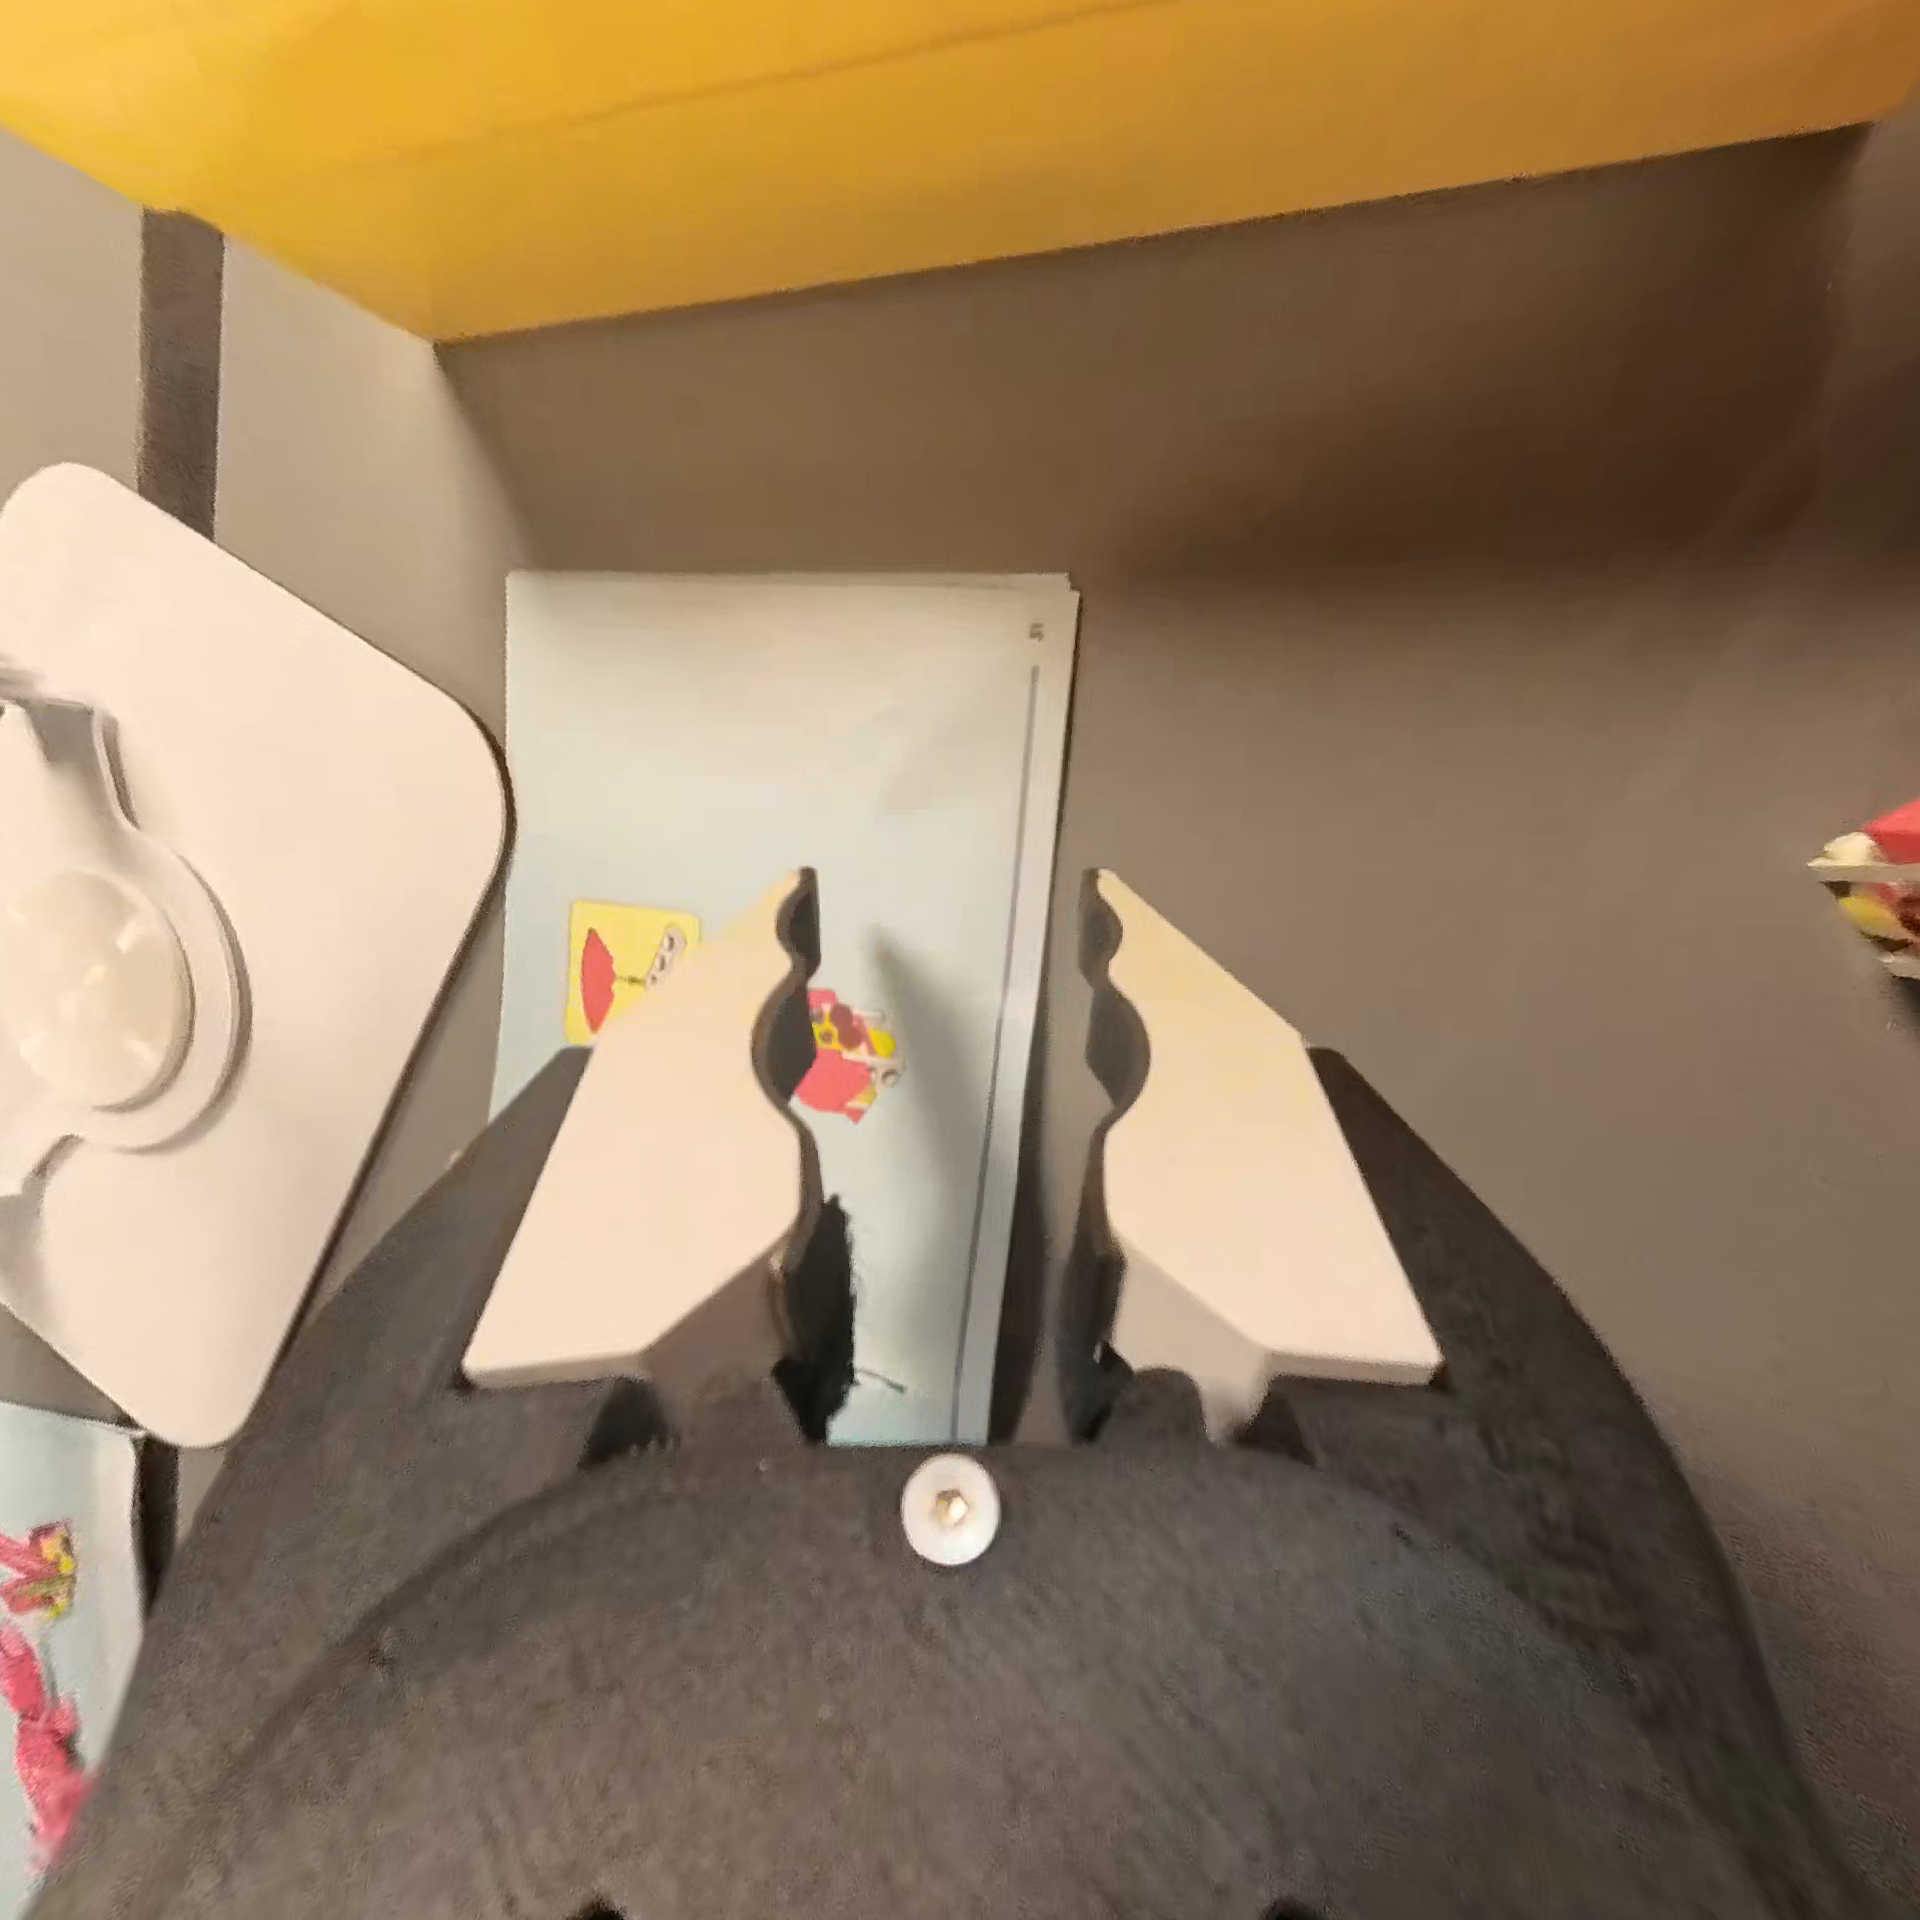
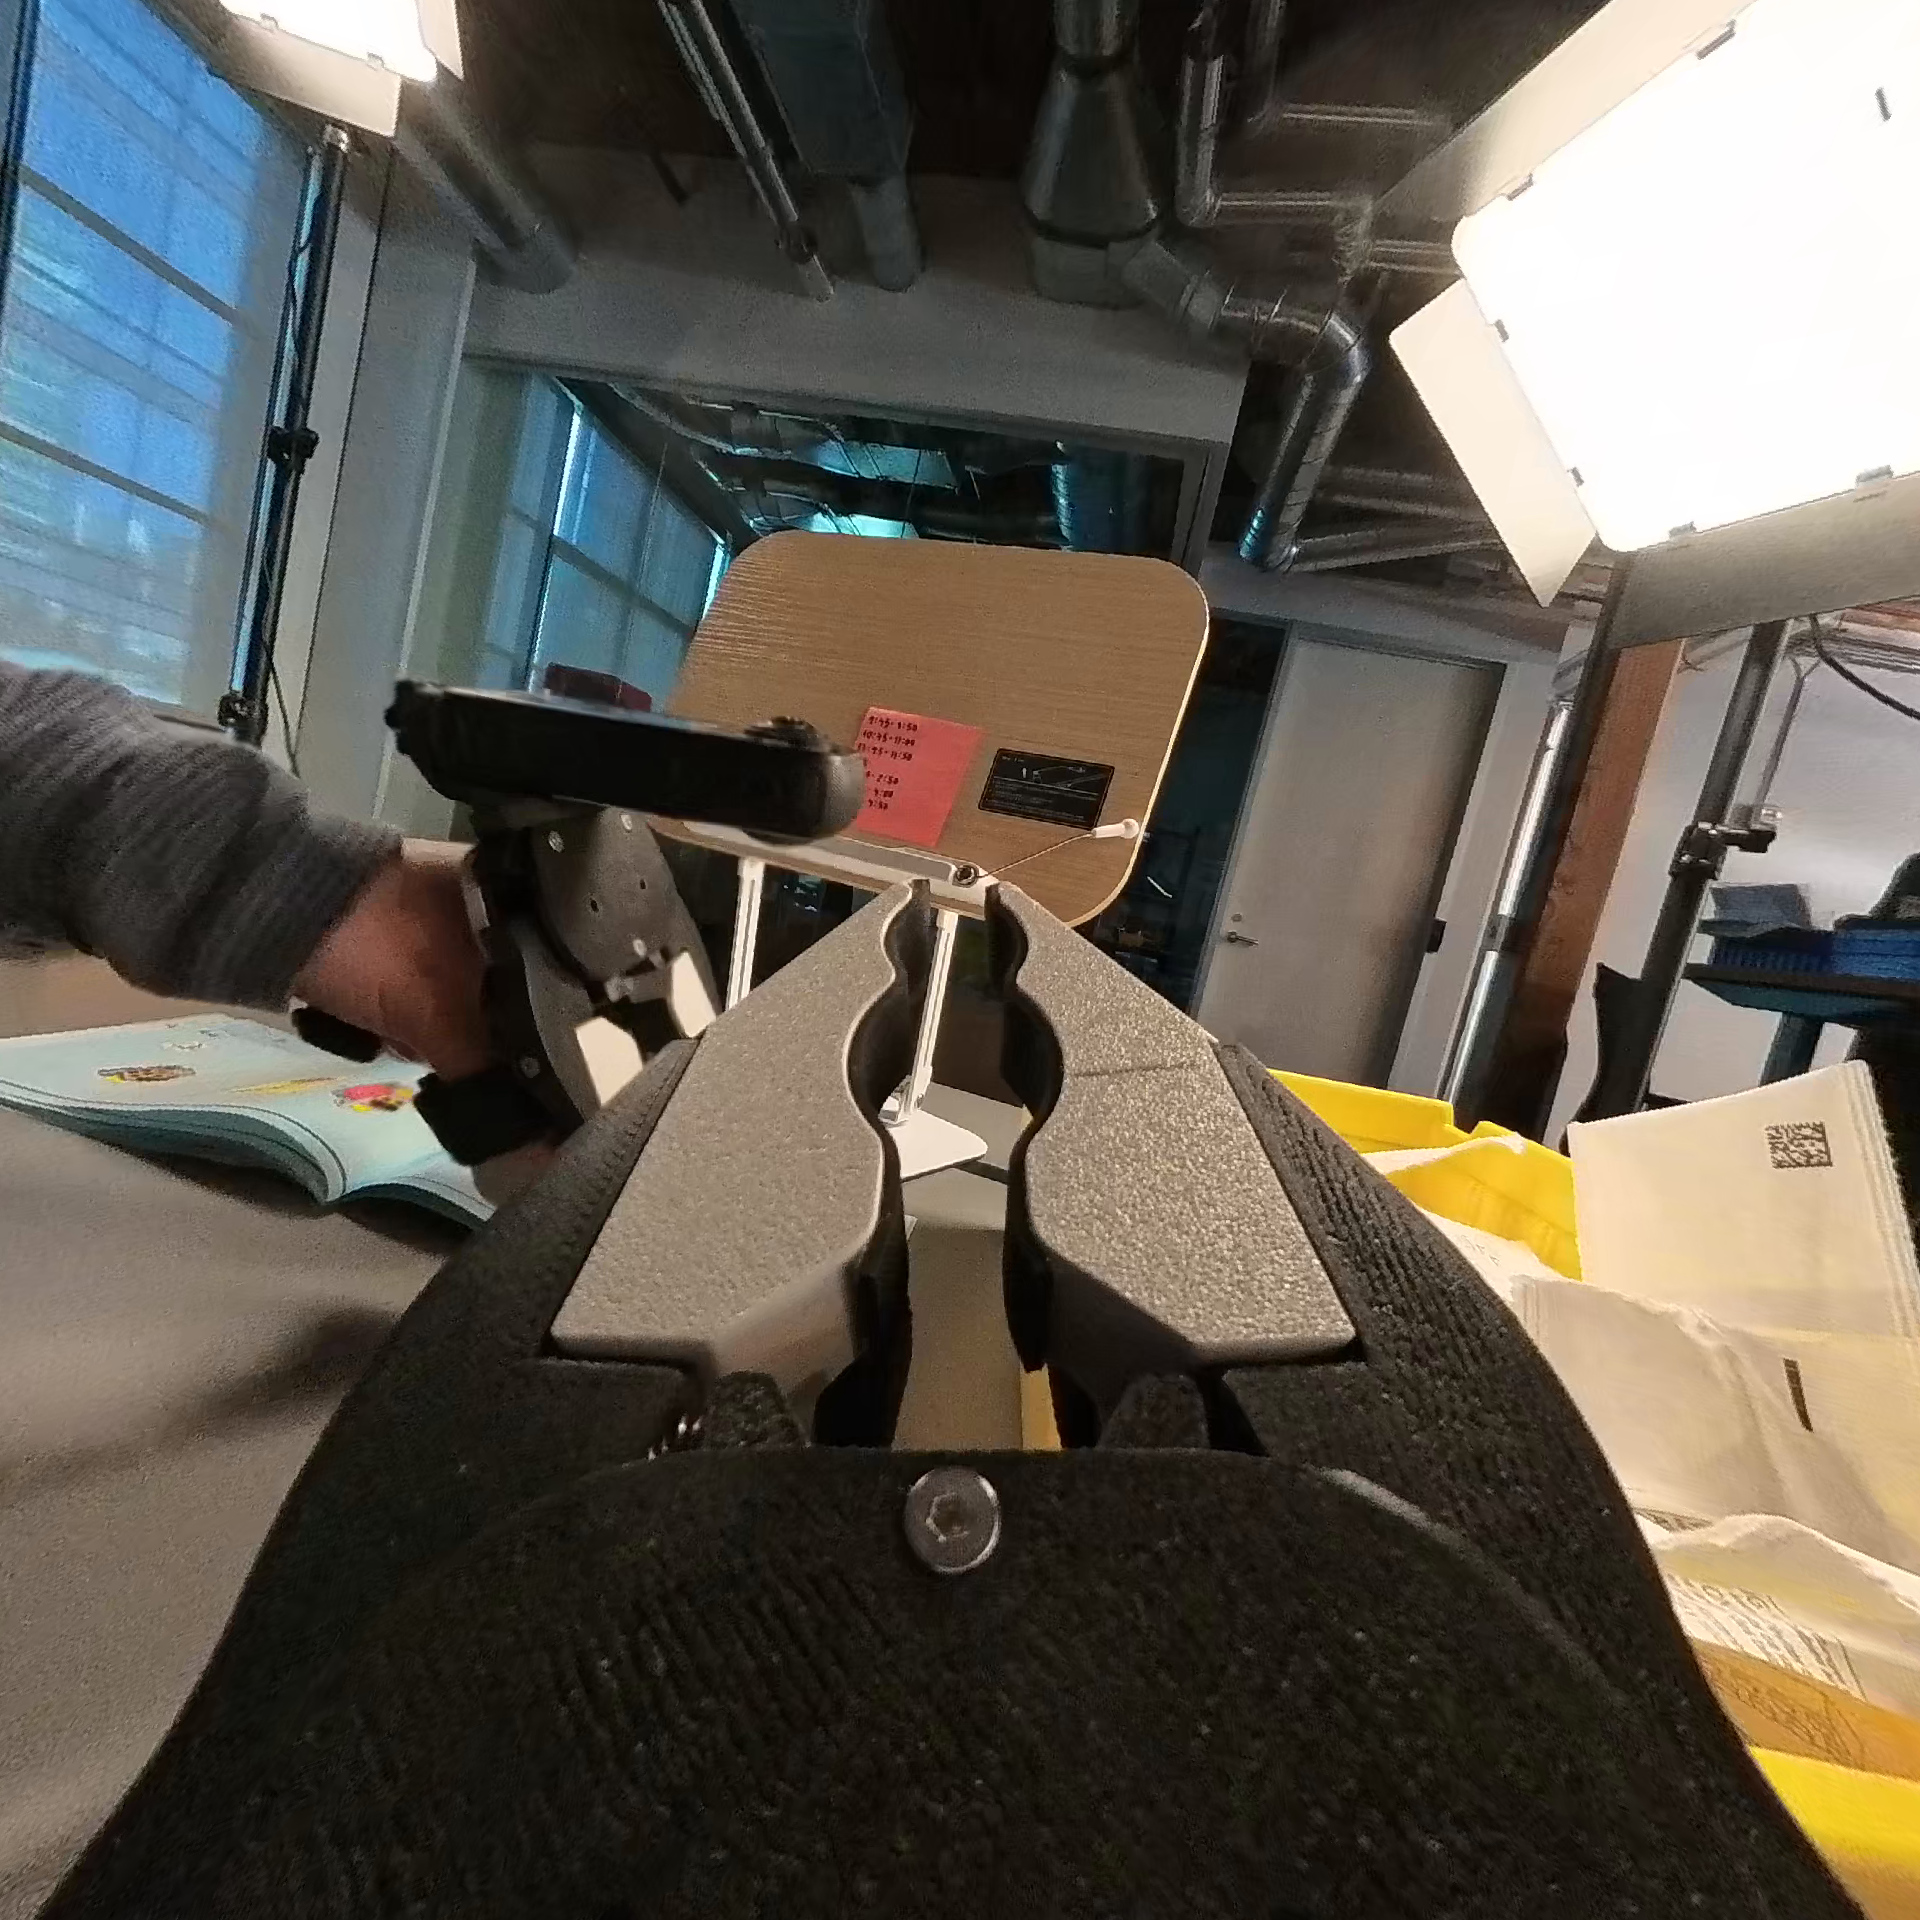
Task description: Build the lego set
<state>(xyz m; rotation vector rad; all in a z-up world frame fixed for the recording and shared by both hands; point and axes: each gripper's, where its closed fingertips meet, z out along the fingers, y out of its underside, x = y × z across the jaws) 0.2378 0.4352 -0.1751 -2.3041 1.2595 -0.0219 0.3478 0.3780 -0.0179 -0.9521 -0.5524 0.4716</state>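
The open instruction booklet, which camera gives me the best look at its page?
The left wrist view: the booklet lies directly below the open left gripper, its pale blue page facing the camera. The right wrist view shows the booklet only at a shallow angle, far left on the table, partly behind the hand.

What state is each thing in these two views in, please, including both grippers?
Left gripper: jaws wide apart, nothing between them, above the page.
Right gripper: fingertips a narrow gap apart, nothing held, pointing at the stand.
Booklet: lying open on the grey table.
Loose page: lying flat.
Tilted stand: upright, board sloped.
Yellow bin: holding white paper bags.
Light panels: on.
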